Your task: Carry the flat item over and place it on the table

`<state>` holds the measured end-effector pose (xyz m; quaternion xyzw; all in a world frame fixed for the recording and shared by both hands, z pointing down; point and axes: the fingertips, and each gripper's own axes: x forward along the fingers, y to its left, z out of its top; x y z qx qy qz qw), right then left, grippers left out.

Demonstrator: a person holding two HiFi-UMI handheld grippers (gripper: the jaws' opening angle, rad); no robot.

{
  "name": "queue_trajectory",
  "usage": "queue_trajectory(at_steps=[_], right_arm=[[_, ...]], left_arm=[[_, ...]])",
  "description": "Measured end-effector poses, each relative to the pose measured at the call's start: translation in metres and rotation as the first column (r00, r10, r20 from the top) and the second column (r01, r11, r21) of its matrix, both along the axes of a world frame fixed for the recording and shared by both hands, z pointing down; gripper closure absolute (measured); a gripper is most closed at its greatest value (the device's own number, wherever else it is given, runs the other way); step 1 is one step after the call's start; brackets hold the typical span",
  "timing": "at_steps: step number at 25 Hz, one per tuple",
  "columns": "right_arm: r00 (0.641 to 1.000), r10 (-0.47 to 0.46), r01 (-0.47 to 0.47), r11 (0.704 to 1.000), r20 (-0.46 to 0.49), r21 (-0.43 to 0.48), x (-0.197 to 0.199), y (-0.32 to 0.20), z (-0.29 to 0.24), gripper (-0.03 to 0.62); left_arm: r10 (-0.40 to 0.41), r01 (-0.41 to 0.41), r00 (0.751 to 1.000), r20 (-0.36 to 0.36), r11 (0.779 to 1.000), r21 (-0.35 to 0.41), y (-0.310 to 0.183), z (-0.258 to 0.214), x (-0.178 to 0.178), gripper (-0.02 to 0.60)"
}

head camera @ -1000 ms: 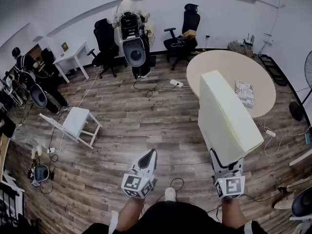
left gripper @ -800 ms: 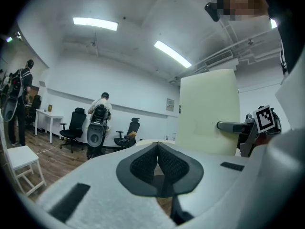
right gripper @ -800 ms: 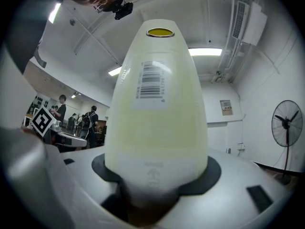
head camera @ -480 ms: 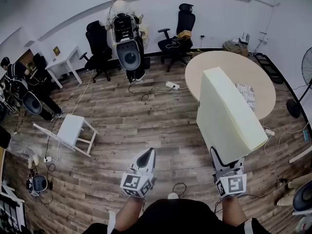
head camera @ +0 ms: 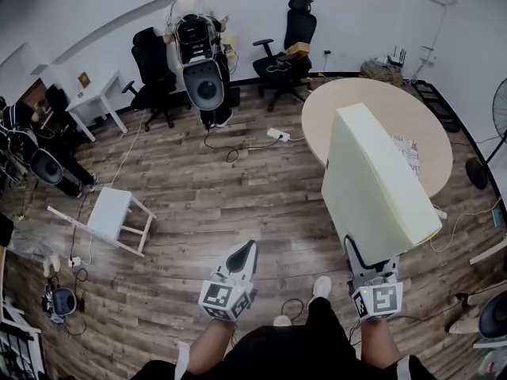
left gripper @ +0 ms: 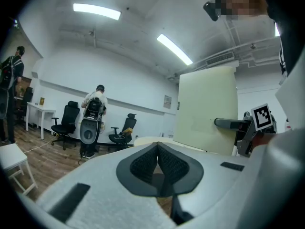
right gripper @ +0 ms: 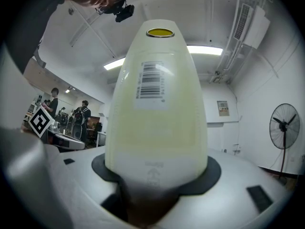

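A thick pale-yellow foam slab (head camera: pixel 374 182) stands on edge in my right gripper (head camera: pixel 369 261), whose jaws are shut on its lower end. In the right gripper view the foam slab (right gripper: pixel 156 109) fills the middle, with a barcode label on its narrow edge. The left gripper view shows the foam slab (left gripper: pixel 206 111) at its right, held upright. The round beige table (head camera: pixel 372 109) lies just beyond the slab, partly hidden by it. My left gripper (head camera: pixel 240 264) hangs over the wooden floor with its jaws closed together and nothing between them, as the left gripper (left gripper: pixel 157 156) view also shows.
A patterned flat pack (head camera: pixel 405 155) lies on the table's right side. A person with a backpack rig (head camera: pixel 196 54) stands by black office chairs (head camera: pixel 285 50) at the far wall. A tipped white stool (head camera: pixel 108 216), a white desk (head camera: pixel 95 97), floor cables and a fan (head camera: pixel 493 141) surround the walkway.
The view has drifted forward toward the table. The slab stays held in my right gripper at the same tilt. A foot has appeared between the grippers.
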<state>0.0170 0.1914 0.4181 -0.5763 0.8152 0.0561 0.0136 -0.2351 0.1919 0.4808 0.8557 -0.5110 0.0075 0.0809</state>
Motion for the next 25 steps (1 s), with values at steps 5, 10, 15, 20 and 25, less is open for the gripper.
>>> queue_trajectory(at_steps=[5,10,15,20,25], right_arm=[[1.0,-0.004,0.004,1.0,0.005,-0.009,0.011,-0.044,0.002,0.298],[0.999,-0.032,0.032,0.999,0.001,-0.004,0.029,-0.094,-0.001,0.298],[0.999,-0.047,0.047,0.999,0.015,-0.018,0.059,-0.146,-0.003,0.296],[0.997,-0.074,0.074,0.997,0.008,-0.028,0.093,-0.198,-0.004,0.298],[0.996,-0.087,0.087,0.996,0.022,-0.029,0.123,-0.242,0.0,0.298]], left_arm=[[-0.008,0.008,1.0,0.008,1.0,-0.004,-0.042,-0.001,0.009,0.578],[-0.01,0.01,1.0,0.014,1.0,-0.015,-0.088,0.0,0.032,0.578],[-0.027,0.028,1.0,0.013,0.999,-0.023,-0.137,-0.004,0.062,0.578],[-0.04,0.04,0.999,0.007,0.999,-0.02,-0.187,-0.012,0.098,0.578],[-0.055,0.056,0.996,0.063,0.998,-0.006,-0.229,-0.011,0.128,0.578]])
